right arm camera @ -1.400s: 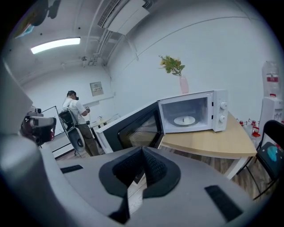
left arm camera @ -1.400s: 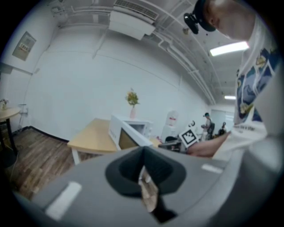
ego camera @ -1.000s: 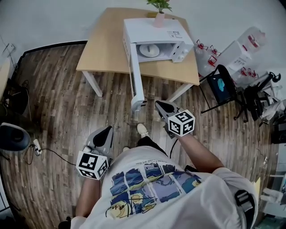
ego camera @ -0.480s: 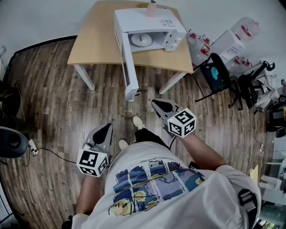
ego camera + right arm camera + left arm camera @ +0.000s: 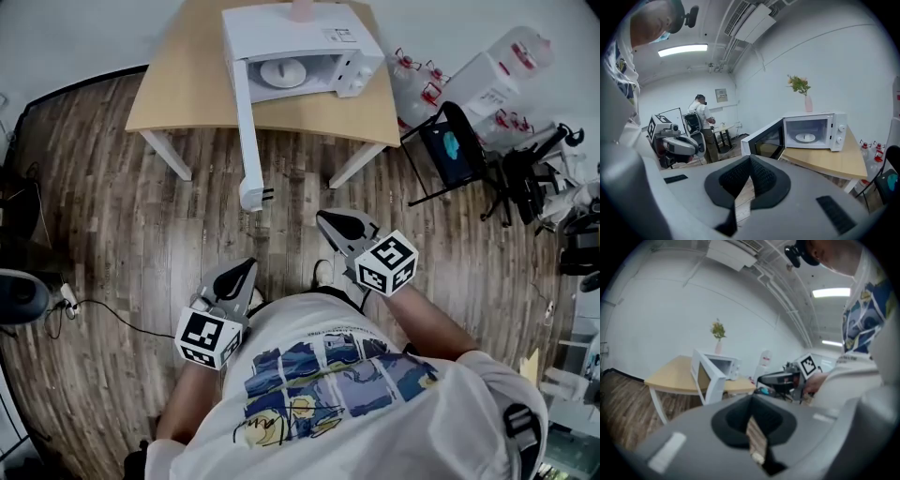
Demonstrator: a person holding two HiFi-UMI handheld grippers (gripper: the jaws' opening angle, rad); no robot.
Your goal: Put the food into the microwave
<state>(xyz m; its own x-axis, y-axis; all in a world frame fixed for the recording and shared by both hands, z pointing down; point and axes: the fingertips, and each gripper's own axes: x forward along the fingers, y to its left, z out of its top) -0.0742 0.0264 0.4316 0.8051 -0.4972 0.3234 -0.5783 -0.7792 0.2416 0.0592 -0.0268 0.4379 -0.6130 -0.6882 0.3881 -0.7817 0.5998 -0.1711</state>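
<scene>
Food can't be told apart. Only a white plate (image 5: 283,71) is seen inside the microwave (image 5: 309,33), which is set on the table (image 5: 178,84) at top centre, w/ its door (image 5: 246,122) swung wide open.

Vs. a second ago, microwave & table are found shifted up and leftward in the head view, and the vase (image 5: 302,9) on top is now cut by the upper edge. The L gripper (image 5: 242,272) is found moved up-right toward centre, the R gripper (image 5: 330,223) only slightly. Both sets of tongs are seen pressed together, nothing between them.

The door is seen jutting past the table's front edge over the floor (image 5: 122,216), its free end up-left of the R gripper's tip. The cavity is left facing lower right. A chair (image 5: 450,150) & jugs (image 5: 497,84) are crowded at the table's right, and a cable (image 5: 112,314) is laid at lower left. A person (image 5: 704,122) is seen far off in the right gripper view.
</scene>
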